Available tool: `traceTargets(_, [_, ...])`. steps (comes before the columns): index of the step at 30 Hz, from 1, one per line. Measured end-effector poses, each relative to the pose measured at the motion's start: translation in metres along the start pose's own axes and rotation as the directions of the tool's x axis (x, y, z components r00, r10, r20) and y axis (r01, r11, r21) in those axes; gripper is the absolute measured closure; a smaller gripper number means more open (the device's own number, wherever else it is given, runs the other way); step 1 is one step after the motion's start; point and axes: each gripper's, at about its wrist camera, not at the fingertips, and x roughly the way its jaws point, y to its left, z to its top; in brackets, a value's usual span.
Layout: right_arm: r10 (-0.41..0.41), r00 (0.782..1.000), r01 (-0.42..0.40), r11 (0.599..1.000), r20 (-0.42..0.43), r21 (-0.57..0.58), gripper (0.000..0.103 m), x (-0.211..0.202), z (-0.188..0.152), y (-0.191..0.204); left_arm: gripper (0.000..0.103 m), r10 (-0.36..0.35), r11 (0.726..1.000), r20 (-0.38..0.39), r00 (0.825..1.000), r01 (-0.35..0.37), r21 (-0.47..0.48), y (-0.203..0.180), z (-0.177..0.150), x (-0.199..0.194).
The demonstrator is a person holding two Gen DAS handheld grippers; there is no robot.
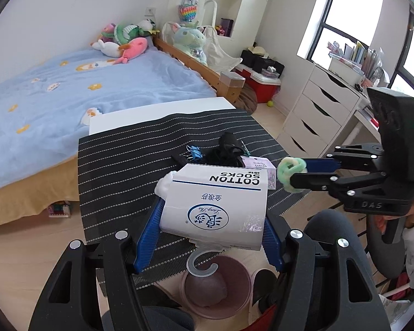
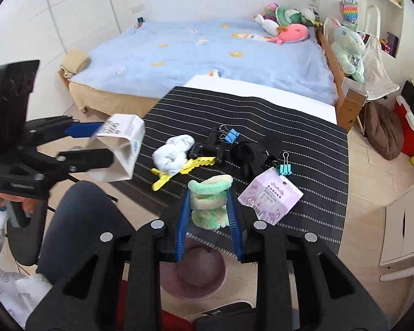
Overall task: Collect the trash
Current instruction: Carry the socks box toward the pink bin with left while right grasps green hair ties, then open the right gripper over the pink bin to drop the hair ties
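My left gripper (image 1: 212, 212) is shut on a white "COTTON SOCKS" box (image 1: 215, 207) with a clear plastic hook, held above the pink bin (image 1: 215, 289). The box also shows in the right wrist view (image 2: 121, 149). My right gripper (image 2: 208, 193) is shut on a green and cream fuzzy scrunchie (image 2: 209, 201), held over the table's near edge above the pink bin (image 2: 193, 275). In the left wrist view the scrunchie (image 1: 292, 172) sits at the right gripper's fingertips, to the right of the box.
The black striped mat (image 2: 289, 127) holds a white sock (image 2: 174, 151), yellow clip (image 2: 176, 172), black clip (image 2: 207, 149), blue binder clip (image 2: 230, 135), black fabric (image 2: 251, 154), teal binder clip (image 2: 285, 168) and purple card (image 2: 270, 201). The bed (image 2: 207, 55) lies beyond. White drawers (image 1: 317, 110) stand at the right.
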Motion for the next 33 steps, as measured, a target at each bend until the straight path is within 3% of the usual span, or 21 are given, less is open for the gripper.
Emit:
traceTargets(9, [0.053,0.999,-0.053,0.999,0.0,0.003,0.077,-0.022,-0.033,0.02,0.04,0.001,1.0,0.002,1.0,-0.001,-0.004,-0.013,-0.019,-0.014])
traceTargets(21, [0.153,0.986,-0.154,0.988,-0.069,-0.002,0.073,-0.003,-0.062,0.044,0.04,0.006,1.0,0.012,1.0,-0.006,-0.018,-0.016,-0.031,-0.029])
traceTargets(22, [0.157,0.985,-0.158,0.987,-0.072,-0.003,0.069,-0.002,-0.062,0.045,0.04,0.006,1.0,0.013,1.0,-0.006,-0.017,-0.016,-0.031,-0.029])
traceTargets(24, [0.162,0.984,-0.163,0.987,-0.076,-0.004,0.031,-0.001,-0.062,0.047,0.04,0.006,1.0,0.013,1.0,-0.005,-0.016,-0.015,-0.031,-0.03])
traceTargets(28, [0.159,0.985,-0.158,0.987,-0.067,0.013,0.018,-0.002,-0.062,0.046,0.04,0.003,1.0,0.011,1.0,-0.003,-0.009,-0.017,-0.033,-0.032])
traceTargets(33, [0.148,0.987,-0.147,0.989,-0.063,0.019,0.013,-0.006,-0.061,0.043,0.04,-0.005,1.0,0.005,1.0,0.005,0.003,-0.021,-0.035,-0.033])
